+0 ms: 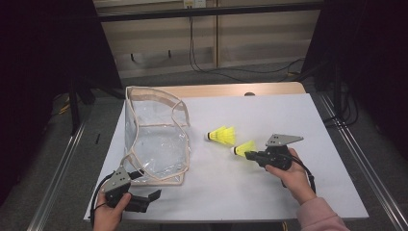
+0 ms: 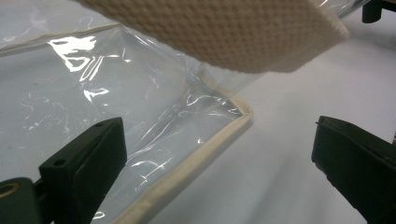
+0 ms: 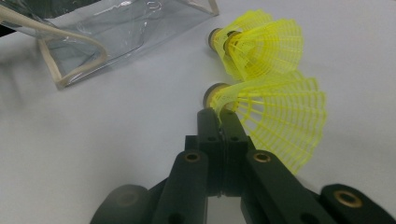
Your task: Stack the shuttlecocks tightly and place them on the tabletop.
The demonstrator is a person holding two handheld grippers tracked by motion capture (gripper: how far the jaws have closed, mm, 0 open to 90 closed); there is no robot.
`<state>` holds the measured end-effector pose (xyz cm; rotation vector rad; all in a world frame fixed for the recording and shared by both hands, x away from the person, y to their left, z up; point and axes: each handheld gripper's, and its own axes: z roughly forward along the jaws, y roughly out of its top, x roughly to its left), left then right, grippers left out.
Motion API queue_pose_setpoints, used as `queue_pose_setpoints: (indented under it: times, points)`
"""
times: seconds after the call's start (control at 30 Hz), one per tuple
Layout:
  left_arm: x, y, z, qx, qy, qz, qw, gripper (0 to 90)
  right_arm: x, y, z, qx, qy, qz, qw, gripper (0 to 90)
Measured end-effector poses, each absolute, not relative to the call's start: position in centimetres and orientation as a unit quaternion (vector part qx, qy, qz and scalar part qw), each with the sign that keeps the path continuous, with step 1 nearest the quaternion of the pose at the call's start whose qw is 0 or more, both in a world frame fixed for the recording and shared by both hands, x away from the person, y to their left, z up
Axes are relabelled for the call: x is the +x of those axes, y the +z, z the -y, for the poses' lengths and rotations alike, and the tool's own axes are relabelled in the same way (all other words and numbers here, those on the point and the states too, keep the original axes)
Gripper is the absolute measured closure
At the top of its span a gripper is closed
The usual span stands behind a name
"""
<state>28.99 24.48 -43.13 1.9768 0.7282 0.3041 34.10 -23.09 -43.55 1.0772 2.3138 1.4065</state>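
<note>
Gripping a yellow shuttlecock [image 3: 275, 112] by the edge of its skirt just behind the cork, the right tool [image 3: 219, 116] has its jaws pressed together on the plastic, and the shuttlecock lies low over the white worktop [image 1: 269, 192]. Just beyond it, a second pair of nested yellow shuttlecocks [image 3: 257, 39] rests on the worktop. The left tool [image 2: 219, 149] stands wide open and holds nothing, one jaw over the corner of a clear plastic bag [image 1: 156, 137] with cream trim, the other over bare worktop. Judging by this, the shuttlecock goes into the bag; the right tool should keep a light squeeze so the skirt does not crush, while the left steadies the bag's rim. A cream strap [image 2: 219, 32] blocks the upper left gripper view, and whether the bag's mouth is open is hard to tell.
</note>
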Motion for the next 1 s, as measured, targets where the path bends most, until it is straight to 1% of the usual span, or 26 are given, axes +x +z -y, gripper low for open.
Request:
queue_pose_setpoints:
  times: [1.0]
  points:
    - [29.0,-43.1,-24.5,0.812,0.124,-0.298,0.485,3.1,34.6,-43.1,24.3,0.380,0.485,-0.777,0.128,89.8]
